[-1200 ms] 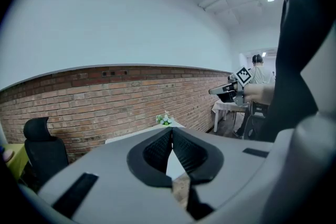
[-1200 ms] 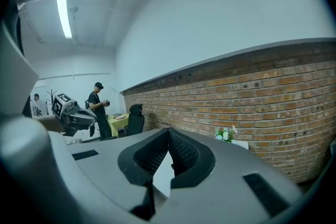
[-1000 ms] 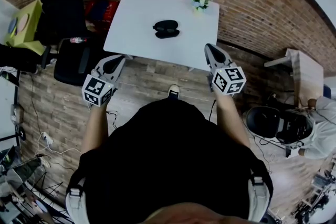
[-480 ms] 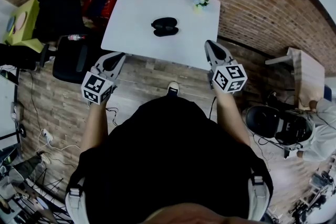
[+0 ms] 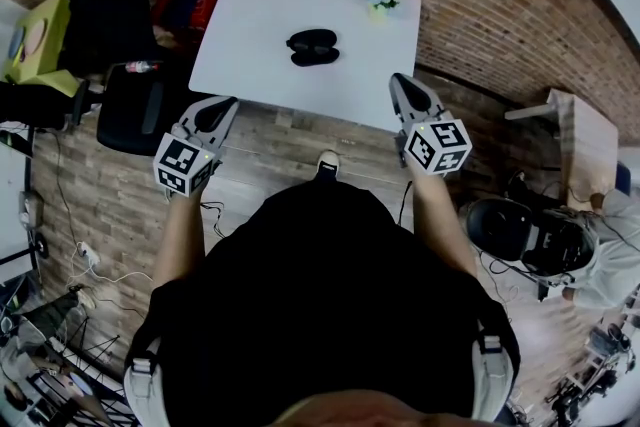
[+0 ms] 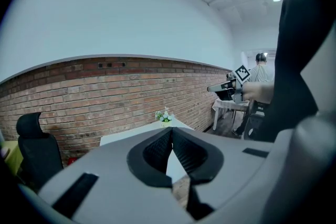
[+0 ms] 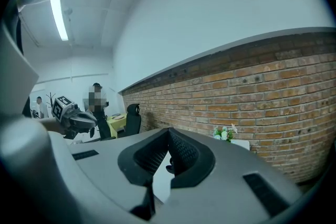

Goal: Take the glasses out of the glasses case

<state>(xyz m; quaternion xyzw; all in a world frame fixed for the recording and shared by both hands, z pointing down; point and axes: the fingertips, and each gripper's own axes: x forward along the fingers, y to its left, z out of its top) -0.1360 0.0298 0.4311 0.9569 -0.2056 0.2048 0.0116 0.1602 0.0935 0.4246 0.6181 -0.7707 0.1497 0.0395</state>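
My L gripper [image 5: 218, 107] & R gripper [image 5: 402, 85] both clenched, off the table [image 5: 250, 25]; glasses case [image 5: 312, 46] at 12 o'clock.

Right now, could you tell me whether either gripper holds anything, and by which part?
Nothing is held: left gripper and right gripper are both shut and empty.
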